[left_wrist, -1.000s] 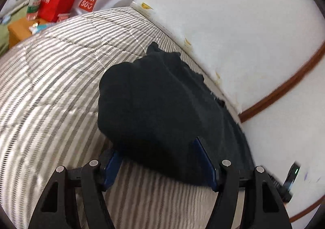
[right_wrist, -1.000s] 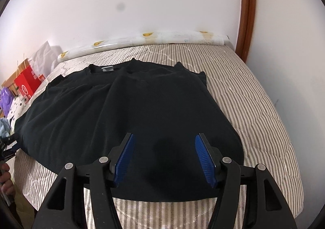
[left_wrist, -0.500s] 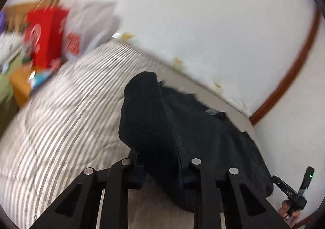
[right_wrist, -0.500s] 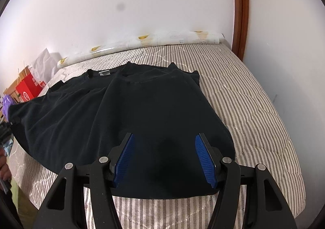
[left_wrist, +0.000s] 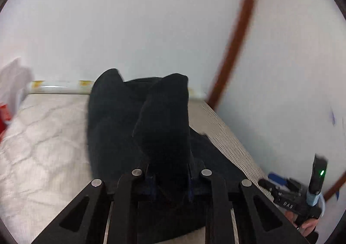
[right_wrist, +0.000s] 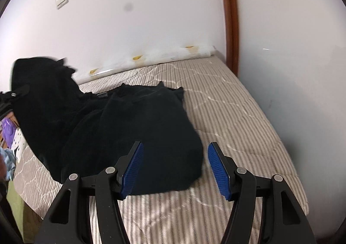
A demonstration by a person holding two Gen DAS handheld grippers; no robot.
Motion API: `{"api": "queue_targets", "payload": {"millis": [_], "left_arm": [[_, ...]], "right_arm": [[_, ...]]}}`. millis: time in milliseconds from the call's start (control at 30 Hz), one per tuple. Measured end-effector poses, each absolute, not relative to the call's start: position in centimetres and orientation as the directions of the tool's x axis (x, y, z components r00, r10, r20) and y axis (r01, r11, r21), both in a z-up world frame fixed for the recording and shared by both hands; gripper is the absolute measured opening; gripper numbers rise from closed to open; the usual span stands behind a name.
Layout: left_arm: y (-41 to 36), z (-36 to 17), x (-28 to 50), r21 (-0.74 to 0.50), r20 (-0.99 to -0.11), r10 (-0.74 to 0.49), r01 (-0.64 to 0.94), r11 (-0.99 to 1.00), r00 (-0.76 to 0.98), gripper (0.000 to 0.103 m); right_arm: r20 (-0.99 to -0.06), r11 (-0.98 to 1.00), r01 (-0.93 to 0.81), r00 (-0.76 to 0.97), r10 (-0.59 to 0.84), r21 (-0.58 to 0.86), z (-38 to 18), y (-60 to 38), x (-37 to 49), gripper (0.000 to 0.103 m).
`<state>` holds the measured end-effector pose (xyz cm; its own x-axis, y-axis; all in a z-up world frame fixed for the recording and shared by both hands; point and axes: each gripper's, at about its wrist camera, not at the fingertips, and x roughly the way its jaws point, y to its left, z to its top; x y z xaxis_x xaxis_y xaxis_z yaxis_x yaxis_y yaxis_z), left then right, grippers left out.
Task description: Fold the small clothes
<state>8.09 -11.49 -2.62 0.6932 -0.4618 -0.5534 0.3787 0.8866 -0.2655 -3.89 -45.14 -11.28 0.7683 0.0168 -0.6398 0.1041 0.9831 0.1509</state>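
Note:
A black garment [right_wrist: 138,127] lies on the striped bed [right_wrist: 233,118]. My left gripper [left_wrist: 168,179] is shut on a bunch of the black garment [left_wrist: 164,118] and holds that side lifted off the bed; the lifted part shows at the left of the right wrist view [right_wrist: 43,92]. My right gripper [right_wrist: 175,168] is open and empty, hovering above the garment's near right edge, not touching it. The right gripper also shows at the lower right of the left wrist view [left_wrist: 289,194].
White walls close the bed on the far side and the right, with a brown door frame [right_wrist: 229,16] in the corner. A rolled white sheet [right_wrist: 151,58] lies along the far wall. Clutter [right_wrist: 10,140] sits beyond the bed's left edge.
My left gripper closed on the garment's left side and lifted it, swinging over toward the right. My right gripper stayed open and drifted slightly right of the garment's edge.

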Motion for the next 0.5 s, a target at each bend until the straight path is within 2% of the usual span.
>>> {"api": "queue_targets", "payload": {"millis": [167, 333, 467, 500], "left_arm": [[-18.0, -8.3, 9.6, -0.281, -0.655, -0.514, 0.454, 0.846, 0.554, 0.018], [-19.0, -11.5, 10.2, -0.268, -0.709, -0.502, 0.469, 0.842, 0.495, 0.020], [-17.1, -10.5, 10.3, -0.363, -0.683, -0.599, 0.517, 0.775, 0.419, 0.037], [-16.1, -9.9, 10.1, -0.390, -0.665, -0.629, 0.531, 0.752, 0.403, 0.038]], "right_arm": [[-0.637, 0.980, 0.111, 0.770, 0.021, 0.166, -11.7, -46.8, -4.9, 0.061], [-0.660, 0.976, 0.084, 0.748, 0.069, 0.199, -13.0, -46.9, -4.3, 0.061], [-0.647, 0.977, 0.031, 0.754, 0.115, 0.210, -12.8, -45.6, -3.2, 0.062], [-0.639, 0.976, 0.017, 0.758, 0.129, 0.217, -12.6, -45.1, -2.9, 0.062]]}}
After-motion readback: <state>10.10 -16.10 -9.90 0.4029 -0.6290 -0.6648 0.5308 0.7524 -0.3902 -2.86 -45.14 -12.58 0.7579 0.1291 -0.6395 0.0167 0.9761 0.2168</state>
